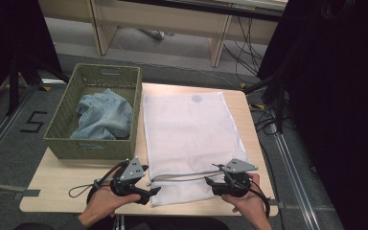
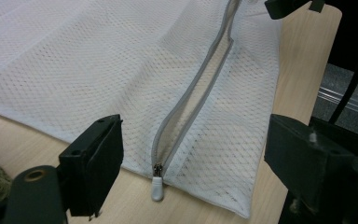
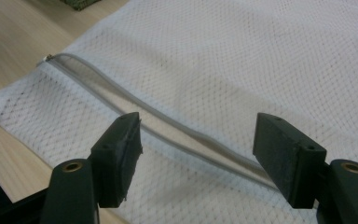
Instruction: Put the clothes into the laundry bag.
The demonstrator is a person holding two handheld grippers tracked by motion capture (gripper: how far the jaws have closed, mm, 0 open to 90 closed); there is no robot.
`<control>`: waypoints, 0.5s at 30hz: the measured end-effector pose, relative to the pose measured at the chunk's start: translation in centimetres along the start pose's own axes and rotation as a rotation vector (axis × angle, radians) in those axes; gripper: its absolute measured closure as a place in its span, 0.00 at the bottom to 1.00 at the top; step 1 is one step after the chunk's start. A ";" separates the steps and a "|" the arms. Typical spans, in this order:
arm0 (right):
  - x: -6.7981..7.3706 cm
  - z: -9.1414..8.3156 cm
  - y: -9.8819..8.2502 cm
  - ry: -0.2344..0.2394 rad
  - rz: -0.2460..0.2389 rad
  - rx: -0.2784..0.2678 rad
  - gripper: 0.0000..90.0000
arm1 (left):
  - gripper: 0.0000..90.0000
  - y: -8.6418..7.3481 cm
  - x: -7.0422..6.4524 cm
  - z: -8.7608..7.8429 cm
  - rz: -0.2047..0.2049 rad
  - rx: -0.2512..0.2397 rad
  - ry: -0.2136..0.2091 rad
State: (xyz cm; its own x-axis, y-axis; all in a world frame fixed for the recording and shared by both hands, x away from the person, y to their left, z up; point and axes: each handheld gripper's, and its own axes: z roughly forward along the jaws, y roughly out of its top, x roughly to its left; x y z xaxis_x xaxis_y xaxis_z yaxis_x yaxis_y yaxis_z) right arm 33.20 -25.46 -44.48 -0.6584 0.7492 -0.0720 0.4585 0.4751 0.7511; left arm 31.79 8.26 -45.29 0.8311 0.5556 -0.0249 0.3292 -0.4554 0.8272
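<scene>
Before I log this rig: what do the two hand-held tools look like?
Both the left tool and right tool are black, each topped by a grey three-cornered plate. Their jaws are blocky black pads on arms with brass-coloured holes. A black cable loops from the left one.

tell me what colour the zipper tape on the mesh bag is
Light grey, against the white mesh bag; the zipper shows best in the left gripper view.

Each black gripper point(image 1: 154, 190) carries a grey three-cornered plate and a looping black cable
</scene>
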 end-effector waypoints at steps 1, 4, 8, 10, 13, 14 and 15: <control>0.0 0.2 0.1 -0.003 0.010 -0.006 0.37 | 0.21 0.0 0.0 0.0 0.001 0.000 0.000; -0.2 0.7 0.3 -0.003 0.020 -0.007 0.37 | 0.21 0.0 0.1 0.0 0.019 0.005 -0.001; -0.7 1.6 0.7 0.016 -0.025 0.020 0.37 | 0.21 0.1 0.1 0.1 0.006 -0.007 -0.005; -0.6 2.2 0.9 0.019 -0.035 0.017 0.37 | 0.21 0.1 0.1 0.1 0.010 -0.008 -0.006; -0.5 3.7 1.3 0.049 -0.040 0.064 0.38 | 0.21 0.1 0.1 0.1 0.008 -0.012 -0.003; -0.5 4.2 1.4 0.056 -0.033 0.073 0.38 | 0.21 0.1 0.3 0.0 0.026 0.004 0.000; -0.6 4.6 1.5 0.057 -0.041 0.084 0.38 | 0.21 0.1 0.3 0.0 0.026 0.004 0.000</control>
State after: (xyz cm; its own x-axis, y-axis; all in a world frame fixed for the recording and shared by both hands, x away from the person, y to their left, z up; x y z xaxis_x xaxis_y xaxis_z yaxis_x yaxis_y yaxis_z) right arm 37.03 -23.10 -46.34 -0.7097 0.7017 -0.0625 0.4772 0.5441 0.6901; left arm 32.06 8.35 -45.22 0.8395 0.5434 -0.0033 0.3090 -0.4724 0.8255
